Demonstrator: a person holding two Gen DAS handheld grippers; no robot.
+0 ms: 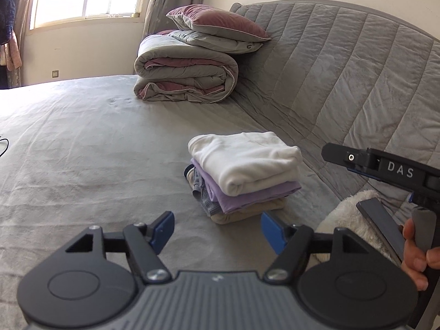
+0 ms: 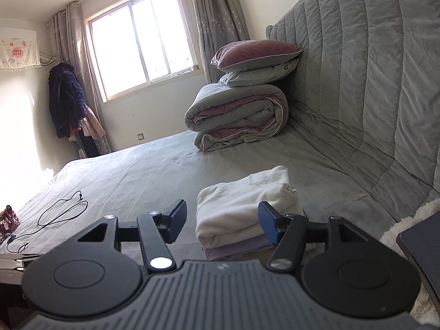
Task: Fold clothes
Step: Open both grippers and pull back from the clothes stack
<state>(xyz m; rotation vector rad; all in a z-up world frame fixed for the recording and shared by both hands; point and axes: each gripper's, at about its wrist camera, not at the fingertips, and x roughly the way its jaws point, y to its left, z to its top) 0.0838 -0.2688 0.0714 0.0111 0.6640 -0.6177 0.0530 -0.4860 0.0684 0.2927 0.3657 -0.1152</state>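
Lower centre of the left wrist view: a neat stack of folded clothes, white fleece top uppermost, lilac, striped and beige layers beneath, resting on the grey bedsheet. Seemingly done; no loose garment left in sight. Left gripper and right gripper both spread, pinching nothing. At right, "DAS" readable in white on the right gripper's black body.
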